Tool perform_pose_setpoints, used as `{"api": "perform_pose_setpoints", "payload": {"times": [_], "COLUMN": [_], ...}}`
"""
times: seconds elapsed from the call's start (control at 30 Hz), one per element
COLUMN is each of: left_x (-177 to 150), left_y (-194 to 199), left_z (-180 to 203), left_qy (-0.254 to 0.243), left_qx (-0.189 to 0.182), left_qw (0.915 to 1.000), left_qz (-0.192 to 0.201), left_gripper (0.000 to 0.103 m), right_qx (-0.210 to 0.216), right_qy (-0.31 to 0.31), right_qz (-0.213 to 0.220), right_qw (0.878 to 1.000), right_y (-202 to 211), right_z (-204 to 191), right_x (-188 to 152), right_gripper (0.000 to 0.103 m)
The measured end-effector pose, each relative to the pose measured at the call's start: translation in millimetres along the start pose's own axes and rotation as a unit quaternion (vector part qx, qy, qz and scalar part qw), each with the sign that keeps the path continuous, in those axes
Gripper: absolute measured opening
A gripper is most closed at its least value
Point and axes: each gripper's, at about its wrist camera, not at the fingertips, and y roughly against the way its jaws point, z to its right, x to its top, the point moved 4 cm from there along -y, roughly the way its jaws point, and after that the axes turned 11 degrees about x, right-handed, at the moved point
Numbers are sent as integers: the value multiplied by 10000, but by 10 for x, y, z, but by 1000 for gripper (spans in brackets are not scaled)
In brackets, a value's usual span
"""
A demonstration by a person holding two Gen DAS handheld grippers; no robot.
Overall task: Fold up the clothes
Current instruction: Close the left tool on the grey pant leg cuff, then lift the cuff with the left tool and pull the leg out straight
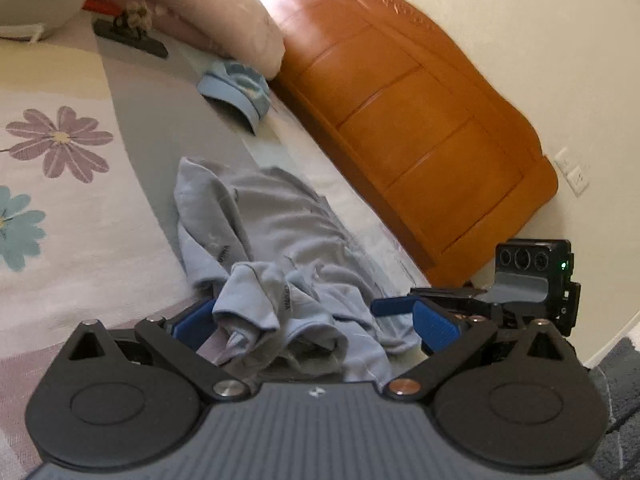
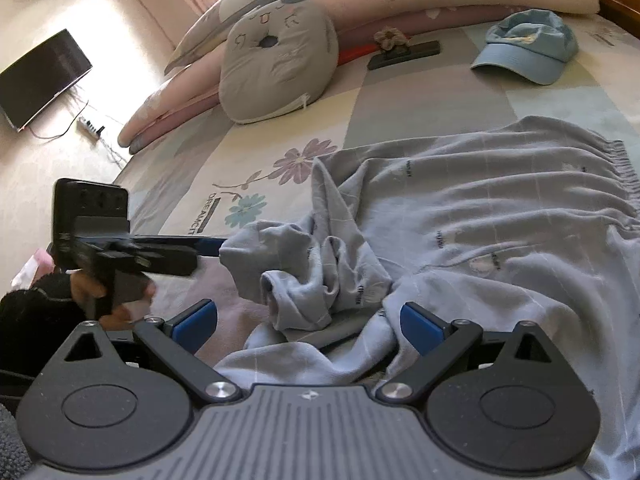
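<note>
Both grippers are hovering fingers apart over the crumpled grey-blue pajama pants [image 2: 460, 216] on the bed [image 2: 400, 92]: left gripper [image 1: 316, 322], right gripper [image 2: 308, 322], short of the blue cap [image 2: 528, 46].

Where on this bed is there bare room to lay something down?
Free: the grey sheet strip between the blue cap and the grey trousers, and the flowered patch before the round pillow. Crowded: the bunched cloth by both grippers.
</note>
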Motion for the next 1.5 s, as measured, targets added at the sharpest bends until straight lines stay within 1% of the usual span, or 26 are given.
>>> {"api": "perform_pose_setpoints", "payload": {"times": [0.1, 0.13, 0.27, 0.43, 0.5, 0.53, 0.57, 0.6, 0.67, 0.7, 0.73, 0.77, 0.8, 0.83, 0.87, 0.9, 0.93, 0.97, 1.0, 1.1, 1.2, 1.23, 1.3, 1.4, 1.5], "left_x": [-82, -98, -82, -168, -229, -239, -241, -240, -243, -246, -246, -245, -238, -231, -224, -229, -223, -217, -202, -120, 5, 49, 129, 240, 239], "left_y": [-203, -275, -293, -206, -168, -137, -110, -85, -56, -79, -125, -168, -195, -221, -243, -205, -184, -162, -136, -25, 135, 188, 294, 432, 457], "left_z": [-209, -267, -323, -275, -362, -413, -466, -517, -577, -583, -559, -537, -527, -516, -508, -535, -518, -499, -446, -324, -278, -269, -264, -328, -352], "left_qy": [245, 324, 555, 778, 964, 1118, 1346, 1581, 1884, 1873, 1672, 1475, 1397, 1318, 1248, 1398, 1390, 1379, 1267, 1042, 846, 784, 585, 494, 461], "left_qx": [459, 505, 510, 68, 118, 157, 150, 109, 84, 198, 527, 850, 1066, 1281, 1490, 1555, 1703, 1852, 2002, 2245, 2582, 2700, 3109, 3526, 3589], "left_qw": [9984, 9978, 9971, 9969, 9952, 9933, 9901, 9863, 9802, 9804, 9836, 9850, 9842, 9828, 9809, 9779, 9755, 9730, 9715, 9684, 9612, 9581, 9468, 9322, 9313], "left_qz": [-241, -273, -98, -78, 120, 267, 372, 468, 604, 570, 433, 298, 224, 150, 78, 50, 62, 76, 112, 293, 484, 544, 596, 656, 415], "left_gripper": [102, 102, 101, 101, 92, 85, 81, 79, 72, 68, 55, 32, 20, 13, 12, 10, 6, 6, 5, 3, 2, 2, 0, 0, 1], "right_qx": [37, 34, -31, -121, -143, -146, -155, -170, -208, -208, -198, -187, -181, -175, -165, -155, -142, -128, -117, -111, -140, -128, -104, -54, -22], "right_qy": [44, 65, 131, 43, -42, -84, -109, -123, -122, -120, -120, -121, -120, -115, -105, -89, -62, -29, -1, 82, 136, 128, 116, 110, 114], "right_qz": [-77, -93, -149, -163, -148, -142, -146, -155, -174, -180, -185, -190, -196, -203, -211, -221, -226, -226, -223, -199, -129, -101, -53, -28, -42], "right_qw": [10000, 9999, 9998, 9998, 9998, 9998, 9997, 9997, 9996, 9995, 9996, 9996, 9996, 9996, 9996, 9996, 9996, 9997, 9997, 9997, 9997, 9998, 9999, 9999, 9999], "right_y": [-67, -78, -99, -56, -42, -39, -42, -46, -55, -60, -65, -70, -78, -86, -92, -94, -86, -73, -54, 21, 107, 127, 158, 172, 155], "right_z": [-33, -50, -106, -81, -48, -32, -19, -7, 6, 10, 13, 16, 19, 21, 23, 24, 25, 26, 31, 64, 123, 141, 174, 199, 192], "right_x": [9, 9, -7, -91, -116, -125, -131, -138, -147, -149, -150, -151, -150, -148, -146, -144, -142, -139, -134, -112, -75, -64, -45, -31, -38], "right_gripper": [100, 100, 100, 100, 100, 100, 100, 100, 100, 100, 100, 100, 100, 100, 100, 100, 100, 100, 100, 100, 100, 100, 100, 101, 101]}}
